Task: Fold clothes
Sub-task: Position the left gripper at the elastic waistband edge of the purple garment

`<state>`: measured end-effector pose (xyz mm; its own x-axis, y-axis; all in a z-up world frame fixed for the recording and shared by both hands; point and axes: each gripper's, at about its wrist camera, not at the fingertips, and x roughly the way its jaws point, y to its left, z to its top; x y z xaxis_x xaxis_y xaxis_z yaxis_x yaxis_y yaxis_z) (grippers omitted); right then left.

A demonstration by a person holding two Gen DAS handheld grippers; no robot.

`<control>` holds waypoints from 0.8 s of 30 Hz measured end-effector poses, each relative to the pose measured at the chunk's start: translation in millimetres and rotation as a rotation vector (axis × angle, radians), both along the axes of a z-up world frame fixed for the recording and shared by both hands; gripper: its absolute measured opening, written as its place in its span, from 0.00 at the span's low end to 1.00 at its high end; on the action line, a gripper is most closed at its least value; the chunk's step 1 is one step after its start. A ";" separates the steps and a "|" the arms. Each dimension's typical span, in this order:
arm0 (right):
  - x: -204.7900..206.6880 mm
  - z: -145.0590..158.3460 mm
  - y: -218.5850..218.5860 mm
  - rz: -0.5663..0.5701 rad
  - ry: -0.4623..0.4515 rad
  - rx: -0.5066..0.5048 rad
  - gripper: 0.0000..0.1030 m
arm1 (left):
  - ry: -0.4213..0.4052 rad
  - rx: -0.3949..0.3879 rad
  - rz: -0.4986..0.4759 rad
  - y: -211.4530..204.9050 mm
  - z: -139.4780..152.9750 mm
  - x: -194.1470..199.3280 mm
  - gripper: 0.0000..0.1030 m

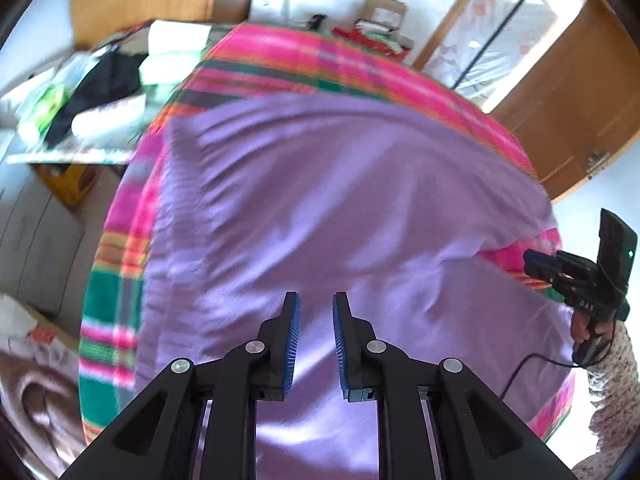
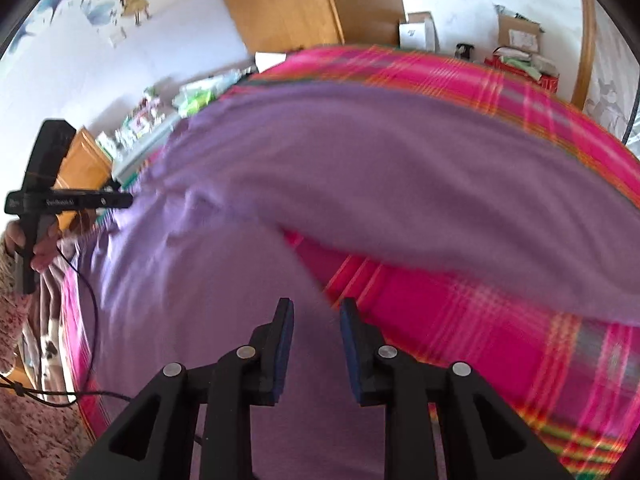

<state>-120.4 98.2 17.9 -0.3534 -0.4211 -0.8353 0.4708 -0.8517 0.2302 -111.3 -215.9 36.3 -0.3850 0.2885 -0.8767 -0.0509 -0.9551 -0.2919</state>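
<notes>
A large lilac garment (image 1: 320, 200) lies spread over a bed with a pink, green and orange plaid cover (image 1: 280, 60). My left gripper (image 1: 316, 300) is open and empty, hovering just above the near part of the garment. My right gripper (image 2: 316, 306) is open and empty above the garment's near edge (image 2: 200, 300), beside bare plaid cover (image 2: 460, 320). A long part of the garment (image 2: 400, 180) stretches across the bed to the right. Each gripper shows in the other view: the right one at the right edge (image 1: 538, 262), the left one at the left edge (image 2: 120, 200). Both frames are motion-blurred.
A cluttered side table (image 1: 80, 92) with bags and dark cloth stands left of the bed. Wooden wardrobes (image 2: 288, 4) and cardboard boxes (image 1: 384, 8) stand along the far wall. A wooden door (image 1: 580, 92) is at the right. A cable (image 2: 88, 300) hangs from the left gripper.
</notes>
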 end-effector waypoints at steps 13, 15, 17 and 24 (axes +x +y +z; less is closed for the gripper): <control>72.3 52.4 20.0 -0.051 0.071 0.027 0.27 | -0.011 0.026 0.033 -29.8 -12.8 43.2 0.17; 84.9 62.7 26.7 -0.066 0.081 0.030 0.27 | -0.010 0.018 0.034 -34.5 -10.8 46.8 0.17; 97.1 70.6 31.1 -0.072 0.081 0.028 0.27 | -0.001 0.013 0.037 -40.9 -7.4 54.4 0.17; 124.0 39.6 22.2 -0.116 0.029 0.018 0.32 | 0.014 0.005 0.047 -54.9 -5.4 74.2 0.17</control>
<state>3.6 120.4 57.6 -0.4231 -0.3609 -0.8311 0.3753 -0.9047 0.2018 -37.1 -270.8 30.9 -0.4105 0.2746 -0.8695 -0.0105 -0.9549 -0.2967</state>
